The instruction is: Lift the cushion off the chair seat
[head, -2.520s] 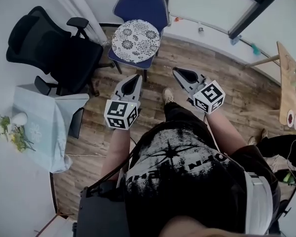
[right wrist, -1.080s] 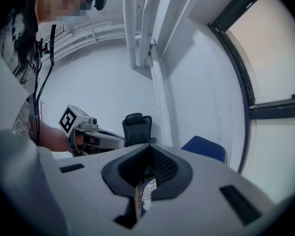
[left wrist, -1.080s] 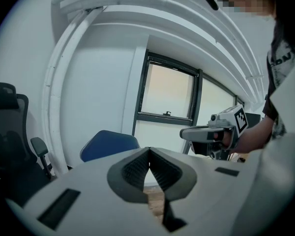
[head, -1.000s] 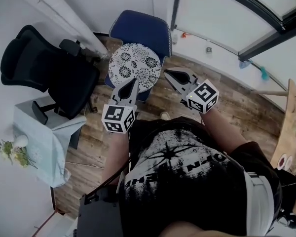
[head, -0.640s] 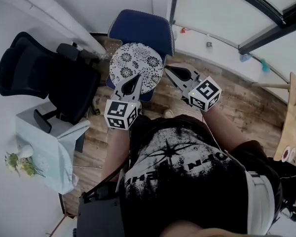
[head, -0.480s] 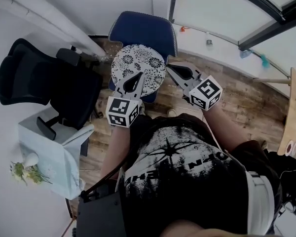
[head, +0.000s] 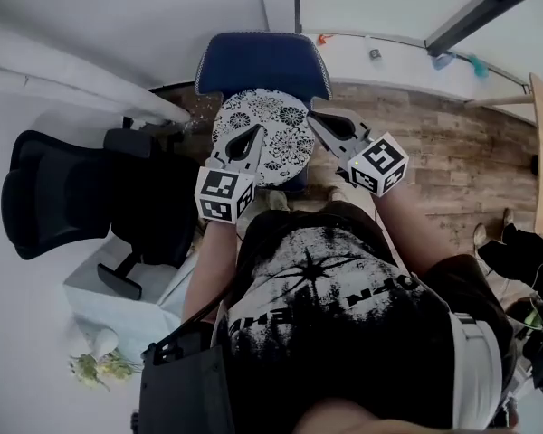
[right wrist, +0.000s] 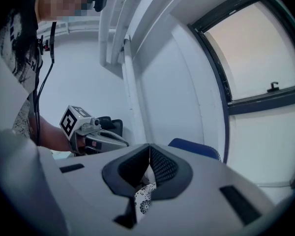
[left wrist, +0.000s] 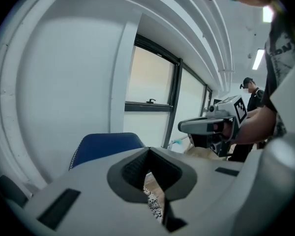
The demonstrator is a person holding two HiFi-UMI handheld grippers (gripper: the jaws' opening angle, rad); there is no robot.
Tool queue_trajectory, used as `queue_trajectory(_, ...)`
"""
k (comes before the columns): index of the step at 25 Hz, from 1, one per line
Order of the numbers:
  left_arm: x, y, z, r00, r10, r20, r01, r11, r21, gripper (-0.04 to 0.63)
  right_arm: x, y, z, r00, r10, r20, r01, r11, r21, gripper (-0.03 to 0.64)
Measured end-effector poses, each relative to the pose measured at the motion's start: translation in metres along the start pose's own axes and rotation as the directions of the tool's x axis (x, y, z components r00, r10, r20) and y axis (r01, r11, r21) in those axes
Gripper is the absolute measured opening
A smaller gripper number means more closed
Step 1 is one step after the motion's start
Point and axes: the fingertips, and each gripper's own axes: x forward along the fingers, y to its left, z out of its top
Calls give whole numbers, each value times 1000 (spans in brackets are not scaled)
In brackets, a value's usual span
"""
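A round white cushion (head: 285, 138) with a black flower print lies on the seat of a blue chair (head: 262, 61) by the wall. My left gripper (head: 255, 131) hovers over the cushion's left half, jaws shut and empty. My right gripper (head: 315, 113) is at the cushion's right rim, also shut with nothing in it. In the left gripper view the closed tips (left wrist: 148, 151) point at the chair back (left wrist: 105, 144), with a strip of cushion (left wrist: 155, 205) below. In the right gripper view the closed tips (right wrist: 150, 146) frame a bit of cushion (right wrist: 143, 195).
A black office chair (head: 81, 197) stands left of the blue chair. A small table with a pale cloth (head: 127, 297) and flowers (head: 95, 364) is near my left side. Wooden floor (head: 434, 152) lies to the right, and a white wall and window run behind the chair.
The person has stepped up to the blue chair. Both grippers have moved forward from short of the cushion to over it and at its right rim, jaws staying shut.
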Motion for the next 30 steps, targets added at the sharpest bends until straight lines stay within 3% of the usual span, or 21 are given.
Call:
queue_trajectory(5, 16, 9, -8, 998, -49, -39, 50, 998, 22, 12, 7, -10, -6, 999, -54, -4, 54, 998, 15, 17)
queue_trajectory(10, 23, 10, -14, 995, -93, -39, 93, 996, -3, 12, 8, -12, -25, 996, -84, -30, 84, 996, 20, 17)
queue_trajectory(18, 45, 2, -27, 993, -103, -63, 101, 994, -35, 12, 3, -34, -57, 994, -63, -87, 70, 994, 81, 18)
queue_trajectory(26, 56, -4, -56, 992, -94, -88, 85, 992, -96, 12, 6, -58, -127, 976, -2, -219, 46, 979, 197, 25)
queue_trajectory(30, 74, -2, -74, 992, -71, -108, 57, 990, -129, 12, 8, -84, -174, 951, -6, -309, 74, 975, 208, 111)
